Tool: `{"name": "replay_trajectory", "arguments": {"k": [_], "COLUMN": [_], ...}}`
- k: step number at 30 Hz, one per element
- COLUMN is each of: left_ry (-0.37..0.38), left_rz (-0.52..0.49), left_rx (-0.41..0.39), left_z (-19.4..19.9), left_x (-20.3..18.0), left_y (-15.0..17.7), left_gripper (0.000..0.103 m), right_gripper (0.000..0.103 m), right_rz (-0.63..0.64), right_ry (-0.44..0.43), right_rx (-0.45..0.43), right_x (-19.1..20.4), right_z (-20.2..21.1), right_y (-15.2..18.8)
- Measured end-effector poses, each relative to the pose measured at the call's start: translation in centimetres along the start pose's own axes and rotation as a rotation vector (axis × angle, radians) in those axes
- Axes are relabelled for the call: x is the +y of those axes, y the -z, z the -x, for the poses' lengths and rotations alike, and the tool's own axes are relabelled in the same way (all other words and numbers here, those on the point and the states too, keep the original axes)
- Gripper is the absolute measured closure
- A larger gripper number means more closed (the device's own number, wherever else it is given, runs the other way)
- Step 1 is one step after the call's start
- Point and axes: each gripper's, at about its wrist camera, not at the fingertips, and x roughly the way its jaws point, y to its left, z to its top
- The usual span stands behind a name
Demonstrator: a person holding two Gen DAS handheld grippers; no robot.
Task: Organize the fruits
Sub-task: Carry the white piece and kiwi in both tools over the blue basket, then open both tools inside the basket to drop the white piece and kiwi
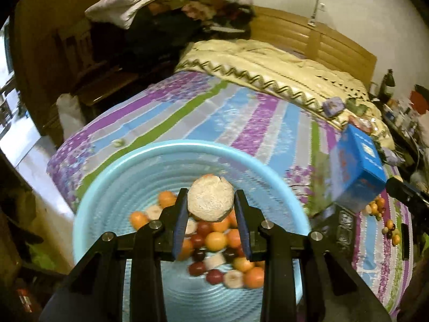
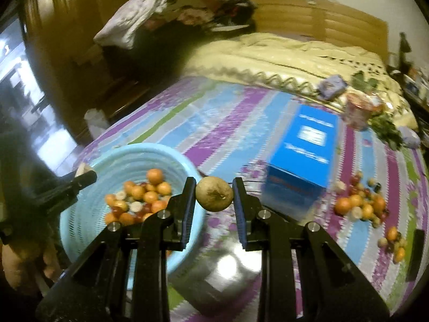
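Note:
My left gripper (image 1: 210, 201) is shut on a pale, rough, flat-faced fruit (image 1: 210, 197) and hangs over the light blue basket (image 1: 107, 187). Several small orange, red and pale fruits (image 1: 217, 244) lie in the basket's bottom. My right gripper (image 2: 213, 193) is shut on a round brownish-green fruit (image 2: 214, 193), just right of the basket (image 2: 80, 214) above the bedspread. More small fruits (image 2: 362, 204) lie loose on the striped bedspread at the right. The left gripper's tip (image 2: 83, 179) pokes in over the basket's left rim in the right wrist view.
A blue box (image 2: 303, 158) stands on the purple, blue and green striped bedspread (image 2: 228, 123) between basket and loose fruits. A cream quilt (image 2: 281, 56) covers the far half of the bed. A shiny flat thing (image 2: 225, 265) lies near the bed's front edge. Dark furniture stands left.

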Motion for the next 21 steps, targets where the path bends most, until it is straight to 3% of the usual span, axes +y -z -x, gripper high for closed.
{"name": "replay_trajectory", "arguments": {"k": [12, 21], "left_ry": [-0.044, -0.074], "left_rz": [0.048, 0.085], "left_rx": [0.107, 0.2], "left_z": [-2.4, -5.3], "left_x": [5.6, 9.3], "left_y": [-0.5, 0.5], "left_gripper": [0.069, 0.069], "right_gripper": [0.075, 0.075], "right_rz": [0.067, 0.041], "right_ry": [-0.138, -0.154], "right_rx": [0.188, 0.332], "right_x": [6.4, 6.2], "right_z": [-5.9, -9.2], "right_y": [-0.9, -0.7]}}
